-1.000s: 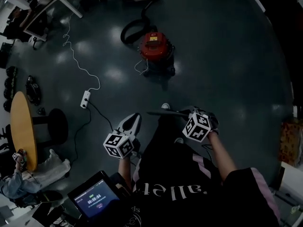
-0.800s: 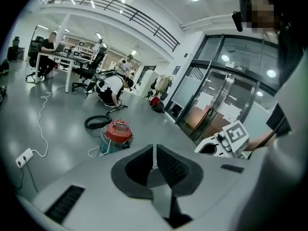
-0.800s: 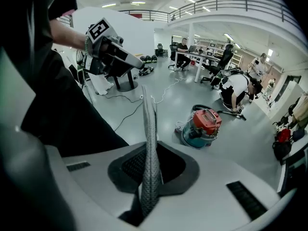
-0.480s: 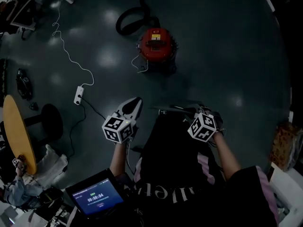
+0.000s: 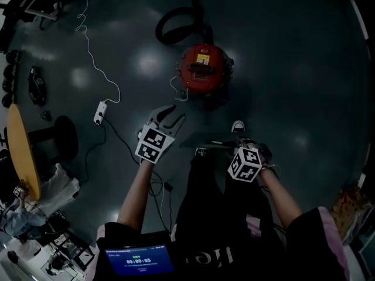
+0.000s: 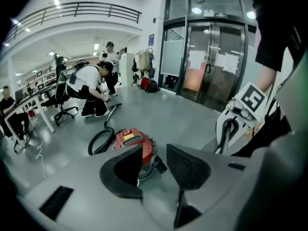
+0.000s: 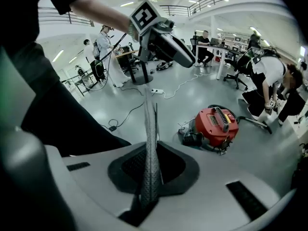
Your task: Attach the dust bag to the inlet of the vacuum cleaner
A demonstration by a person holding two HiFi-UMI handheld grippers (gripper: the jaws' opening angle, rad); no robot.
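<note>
Two grippers face the round red canister vacuum cleaner [image 5: 204, 69] on the floor at twelve o'clock. The right gripper [image 7: 150, 177] is clenched on the thin grey dust bag [image 7: 149, 129], edge-up for carrying. The left gripper [image 6: 154, 150] is opening its empty jaws, likely to help. A second ago they were shut, and the vacuum cleaner was farther off.

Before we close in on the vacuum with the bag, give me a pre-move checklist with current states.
1. Dust bag held: ok, right gripper shut on its thin edge.
2. Left gripper free: ok, jaws opening, nothing between them.
3. Vacuum cleaner upright on floor: ok.
4. Inlet exposed: cannot tell, no view shows it.
5. Vacuum within reach: not ok, floor lies between it and both grippers.
</note>
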